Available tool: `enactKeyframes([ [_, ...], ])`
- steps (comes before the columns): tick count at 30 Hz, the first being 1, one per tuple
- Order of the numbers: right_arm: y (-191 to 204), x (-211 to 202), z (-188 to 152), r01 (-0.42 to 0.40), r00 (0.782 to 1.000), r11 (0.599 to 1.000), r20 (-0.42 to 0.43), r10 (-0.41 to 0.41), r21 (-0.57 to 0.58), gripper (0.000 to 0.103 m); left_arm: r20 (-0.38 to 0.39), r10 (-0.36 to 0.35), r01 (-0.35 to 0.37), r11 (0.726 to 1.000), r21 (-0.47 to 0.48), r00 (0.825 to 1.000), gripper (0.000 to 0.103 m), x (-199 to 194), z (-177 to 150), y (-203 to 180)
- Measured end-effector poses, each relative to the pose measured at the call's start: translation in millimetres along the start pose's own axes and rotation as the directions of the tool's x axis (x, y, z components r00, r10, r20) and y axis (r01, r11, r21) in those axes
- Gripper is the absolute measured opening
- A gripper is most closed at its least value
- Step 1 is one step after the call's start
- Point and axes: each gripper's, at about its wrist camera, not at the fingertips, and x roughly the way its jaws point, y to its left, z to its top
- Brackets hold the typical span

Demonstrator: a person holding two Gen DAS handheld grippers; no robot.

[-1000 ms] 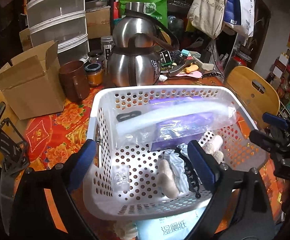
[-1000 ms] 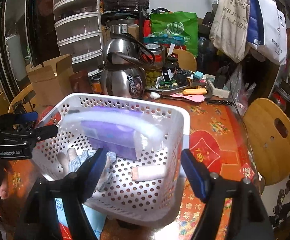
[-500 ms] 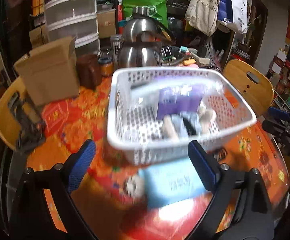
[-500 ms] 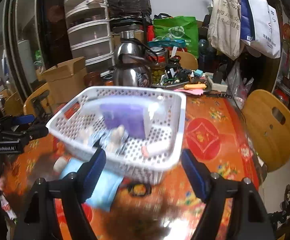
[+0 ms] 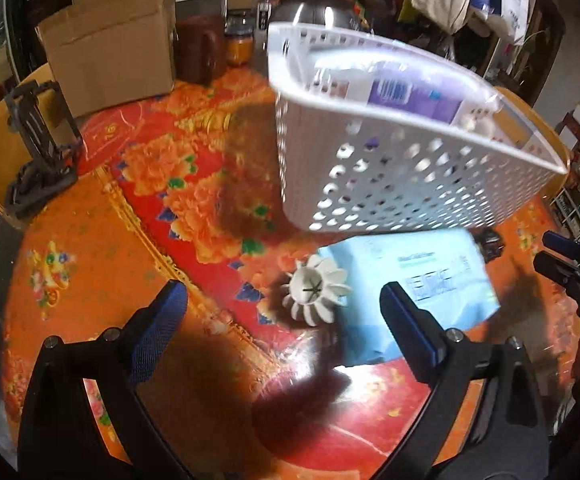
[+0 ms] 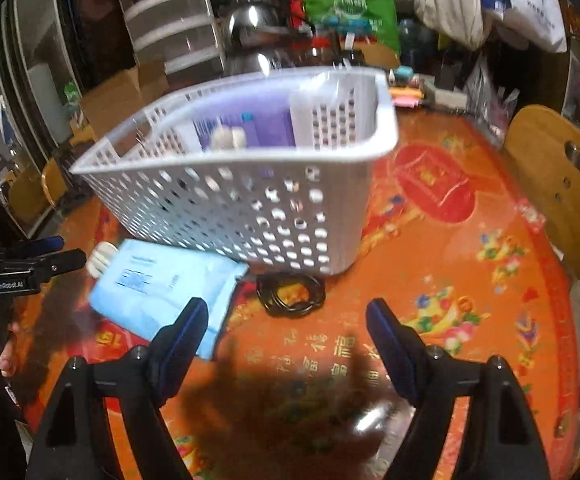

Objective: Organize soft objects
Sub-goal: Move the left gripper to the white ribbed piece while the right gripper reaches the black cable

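Note:
A white perforated basket (image 5: 390,160) (image 6: 249,200) stands on the orange-red tablecloth, holding a purple packet (image 5: 410,96) (image 6: 261,124) and small soft items. In front of it lie a light blue wet-wipe pack (image 5: 418,280) (image 6: 157,284), a white ridged round piece (image 5: 314,288) and a black hair tie (image 6: 290,292). My left gripper (image 5: 283,316) is open and empty above the white piece. My right gripper (image 6: 287,332) is open and empty, just before the hair tie.
A cardboard box (image 5: 109,44), brown mug (image 5: 201,48), jars and steel kettles (image 6: 249,36) stand behind the basket. A black stand (image 5: 37,152) sits at the left edge. A wooden chair back (image 6: 558,184) is at the right.
Both grippers have drawn back and up from the basket, so it looks farther away. The blue pack, white piece and hair tie in front of it have come into full view.

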Motion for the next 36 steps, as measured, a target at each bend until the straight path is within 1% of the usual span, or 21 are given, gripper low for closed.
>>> enactKeyframes([
  [2, -3, 9, 0, -0.008, 1.000, 1.000, -0.012, 0.008, 0.027, 0.081, -0.015, 0.010, -0.010, 1.000, 0.001, 1.000, 0.096, 13, 0, 1],
  [4, -5, 15, 0, -0.018, 1.000, 0.999, -0.014, 0.019, 0.049, 0.081, -0.031, 0.000, 0.000, 1.000, -0.008, 1.000, 0.096, 23, -1, 2],
  [7, -5, 22, 2, -0.014, 1.000, 0.998, -0.020, 0.015, 0.056, 0.081, -0.043, -0.001, 0.001, 1.000, -0.010, 0.999, 0.096, 34, -1, 4],
  [13, -2, 37, 4, -0.004, 0.999, 0.998, -0.041, 0.006, 0.058, 0.081, -0.049, -0.037, 0.035, 0.999, -0.029, 0.998, 0.096, 48, 1, 9],
  [17, 0, 45, 5, 0.021, 0.999, 0.999, -0.044, -0.019, 0.046, 0.081, -0.030, -0.033, 0.032, 0.999, -0.017, 0.999, 0.096, 50, 2, 8],
  [20, 1, 49, 4, 0.044, 0.998, 0.998, -0.045, -0.042, 0.039, 0.079, -0.021, -0.044, 0.044, 0.999, -0.008, 0.999, 0.096, 51, 2, 7],
  [25, 2, 57, 4, 0.052, 0.998, 0.998, -0.046, -0.050, 0.045, 0.078, -0.007, -0.041, 0.041, 0.999, 0.000, 0.999, 0.096, 48, 0, 4],
  [29, 12, 60, 0, 0.121, 0.992, 0.993, -0.033, -0.122, -0.011, 0.071, -0.007, -0.050, 0.050, 0.999, -0.008, 0.999, 0.095, 49, 0, 6],
  [31, 15, 61, -1, 0.138, 0.990, 0.990, -0.032, -0.139, -0.028, 0.066, 0.001, -0.036, 0.036, 0.999, -0.002, 0.999, 0.093, 49, 1, 6],
  [32, 15, 60, -1, 0.136, 0.990, 0.990, -0.028, -0.137, -0.029, 0.056, 0.004, -0.035, 0.035, 0.999, 0.000, 0.999, 0.088, 48, 1, 6],
  [33, 15, 60, -1, 0.134, 0.991, 0.991, -0.025, -0.135, -0.028, 0.053, 0.006, -0.032, 0.032, 1.000, 0.000, 0.999, 0.081, 48, 1, 6],
  [36, 16, 59, -2, 0.132, 0.991, 0.991, -0.024, -0.132, -0.025, 0.052, 0.006, -0.045, 0.044, 0.999, 0.009, 0.999, 0.073, 49, 0, 4],
])
